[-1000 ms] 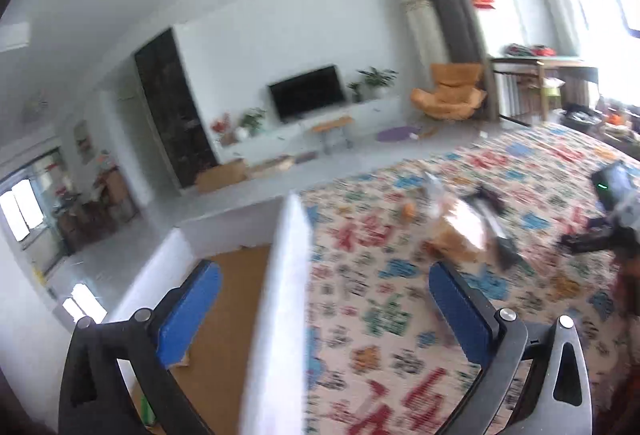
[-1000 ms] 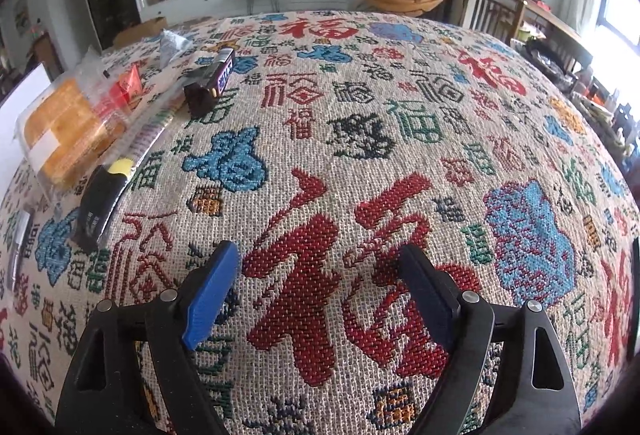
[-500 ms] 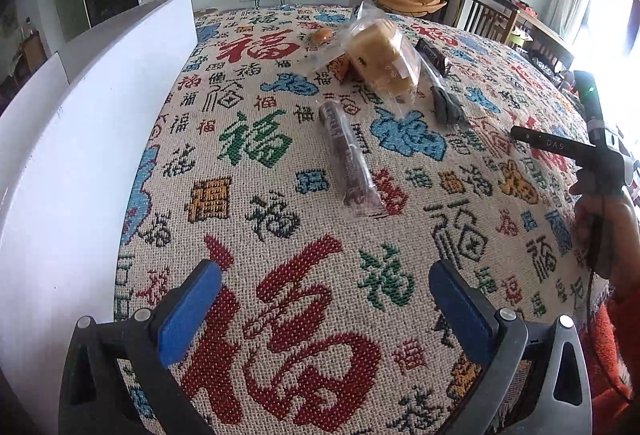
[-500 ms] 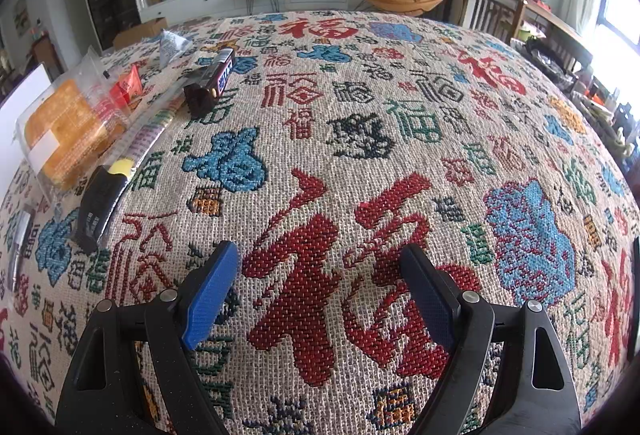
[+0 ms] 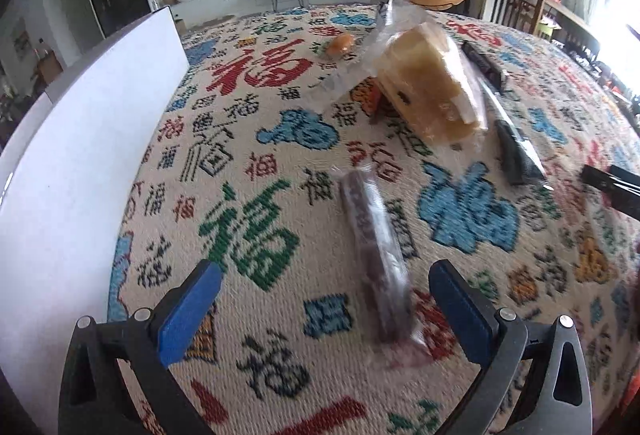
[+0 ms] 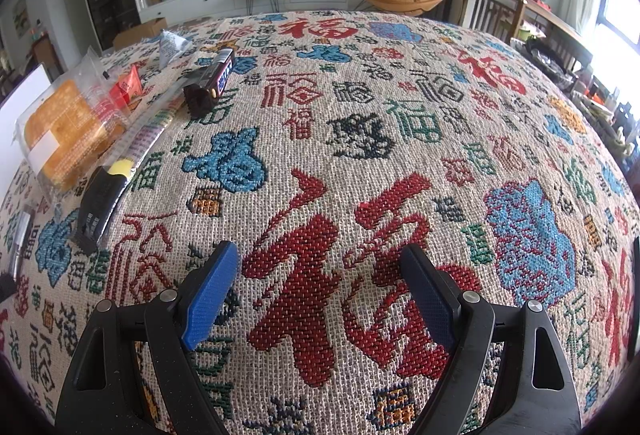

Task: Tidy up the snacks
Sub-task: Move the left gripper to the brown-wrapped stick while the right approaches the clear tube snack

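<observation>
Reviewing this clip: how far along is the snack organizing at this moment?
Nothing looks sorted yet. The bagged cake, dark wrapped bar, chocolate bar, long black packet and small red packet all lie loose on the patterned cloth. The left gripper is open around the dark wrapped bar, not gripping. The right gripper is open over bare cloth. All placing remains.

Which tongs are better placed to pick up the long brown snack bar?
Left. The left tongs are open with the brown snack bar between them. The right tongs are open over bare tablecloth.
</observation>
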### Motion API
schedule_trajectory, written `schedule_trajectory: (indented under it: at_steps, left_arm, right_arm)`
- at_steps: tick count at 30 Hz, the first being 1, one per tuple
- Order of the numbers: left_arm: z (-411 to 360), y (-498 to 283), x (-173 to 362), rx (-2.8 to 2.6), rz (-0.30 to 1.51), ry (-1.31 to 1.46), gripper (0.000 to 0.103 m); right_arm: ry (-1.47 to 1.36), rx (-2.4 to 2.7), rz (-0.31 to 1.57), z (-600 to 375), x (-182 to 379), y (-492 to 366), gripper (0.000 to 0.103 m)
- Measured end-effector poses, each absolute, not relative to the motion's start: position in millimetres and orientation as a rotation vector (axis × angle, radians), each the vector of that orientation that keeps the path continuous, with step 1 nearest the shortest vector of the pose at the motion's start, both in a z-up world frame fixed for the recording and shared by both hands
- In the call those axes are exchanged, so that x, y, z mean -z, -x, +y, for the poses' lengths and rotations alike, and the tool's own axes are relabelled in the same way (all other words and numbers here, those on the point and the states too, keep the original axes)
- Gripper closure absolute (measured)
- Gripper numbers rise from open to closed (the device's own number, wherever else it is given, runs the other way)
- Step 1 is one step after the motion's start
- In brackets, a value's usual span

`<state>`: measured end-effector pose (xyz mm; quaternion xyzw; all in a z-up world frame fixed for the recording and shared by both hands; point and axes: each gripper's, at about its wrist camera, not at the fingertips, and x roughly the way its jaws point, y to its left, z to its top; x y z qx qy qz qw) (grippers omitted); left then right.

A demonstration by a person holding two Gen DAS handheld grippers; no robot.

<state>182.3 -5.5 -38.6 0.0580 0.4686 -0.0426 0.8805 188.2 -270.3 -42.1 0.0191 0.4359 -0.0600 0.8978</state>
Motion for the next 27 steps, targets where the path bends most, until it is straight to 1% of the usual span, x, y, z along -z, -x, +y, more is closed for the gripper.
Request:
schedule_trajectory:
  at_steps: [3,27]
  left_arm:
    - [13.1,-193.4,44.9,0.096,0.965,-0.021,0.000]
    - [21.5,-198.0,45.4,0.108,0.953,-0.034,0.000]
  right_arm:
    - [-0.039,0.124,0.903,-270.1,41.8,-188.0,0.017]
    - [-0.068,0.104,0.921,-269.6,39.1,-191.7,0.016]
